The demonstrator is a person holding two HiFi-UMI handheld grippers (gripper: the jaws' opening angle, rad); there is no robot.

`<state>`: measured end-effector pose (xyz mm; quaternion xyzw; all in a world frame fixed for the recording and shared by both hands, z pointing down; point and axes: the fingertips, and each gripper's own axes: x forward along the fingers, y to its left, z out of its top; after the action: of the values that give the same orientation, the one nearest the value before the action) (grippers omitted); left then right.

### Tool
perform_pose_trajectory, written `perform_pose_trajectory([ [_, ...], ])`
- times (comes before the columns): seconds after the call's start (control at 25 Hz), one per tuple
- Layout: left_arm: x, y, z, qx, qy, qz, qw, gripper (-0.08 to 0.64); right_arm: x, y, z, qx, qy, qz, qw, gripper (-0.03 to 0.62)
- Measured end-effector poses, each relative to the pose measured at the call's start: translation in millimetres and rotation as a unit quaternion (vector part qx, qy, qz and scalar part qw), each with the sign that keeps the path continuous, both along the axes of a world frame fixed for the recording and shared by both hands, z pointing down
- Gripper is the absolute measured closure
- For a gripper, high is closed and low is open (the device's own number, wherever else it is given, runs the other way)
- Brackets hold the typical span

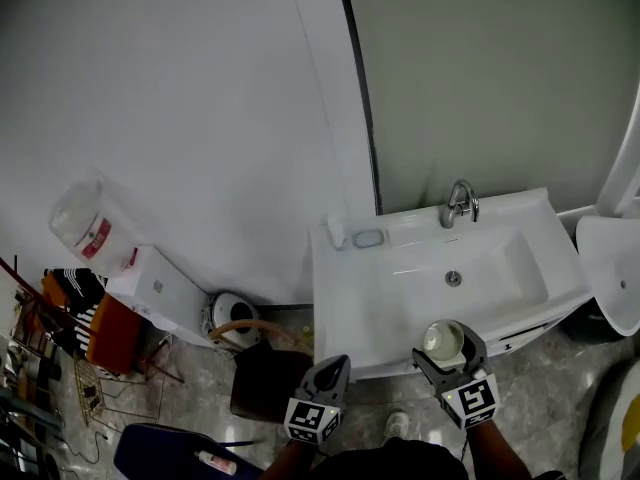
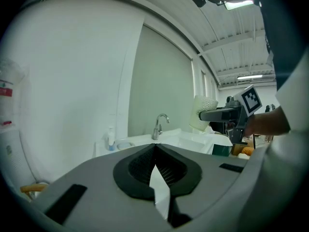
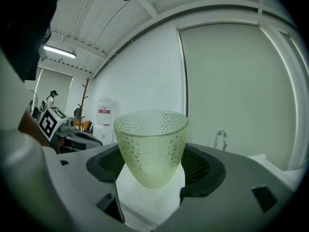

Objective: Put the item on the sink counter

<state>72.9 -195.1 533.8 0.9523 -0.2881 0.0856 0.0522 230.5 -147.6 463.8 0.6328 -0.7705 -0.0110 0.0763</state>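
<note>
A pale green dimpled cup [image 1: 442, 339] [image 3: 151, 146] stands upright between the jaws of my right gripper [image 1: 446, 348] [image 3: 153, 173], which is shut on its lower part. In the head view the cup hangs over the front edge of the white sink counter [image 1: 350, 308], just in front of the basin [image 1: 480, 278]. My left gripper [image 1: 334, 368] [image 2: 155, 148] is shut with nothing in it, at the counter's front left corner. The left gripper view shows the cup [image 2: 204, 112] held out to the right of the faucet [image 2: 160, 125].
A chrome faucet [image 1: 459, 204] stands at the back of the basin, with a small bottle [image 1: 337, 232] and a soap dish [image 1: 368, 238] to its left. A water jug [image 1: 80, 224], a cluttered rack and a brown bin [image 1: 265, 380] are on the left. Another white fixture [image 1: 612, 268] is on the right.
</note>
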Motion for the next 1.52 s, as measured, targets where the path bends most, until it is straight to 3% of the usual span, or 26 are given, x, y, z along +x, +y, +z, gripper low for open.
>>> perform_pose_trajectory([
  [0.28,15.5,-19.7,-1.5,0.005,-0.010,-0.019,0.9998,0.548,18.7,-33.3,1.2,0.000,0.000,-0.028,1.000,0.221],
  [0.6,1.1,-51.4,-0.5,0.007,-0.007,-0.052,0.9986,0.548,16.9,-79.2,3.0,0.001,-0.019,-0.034,0.999,0.221],
  [1.08,-31.5,-127.0,-8.1,0.012,0.006,-0.079,0.9968,0.548,-21.6,-168.0,11.9,-0.012,-0.009,-0.064,0.998,0.219],
  [1.52,-63.5,-163.1,8.9,-0.017,0.002,-0.093,0.9955,0.548,-52.0,-228.7,66.5,-0.061,-0.002,-0.074,0.995,0.219],
])
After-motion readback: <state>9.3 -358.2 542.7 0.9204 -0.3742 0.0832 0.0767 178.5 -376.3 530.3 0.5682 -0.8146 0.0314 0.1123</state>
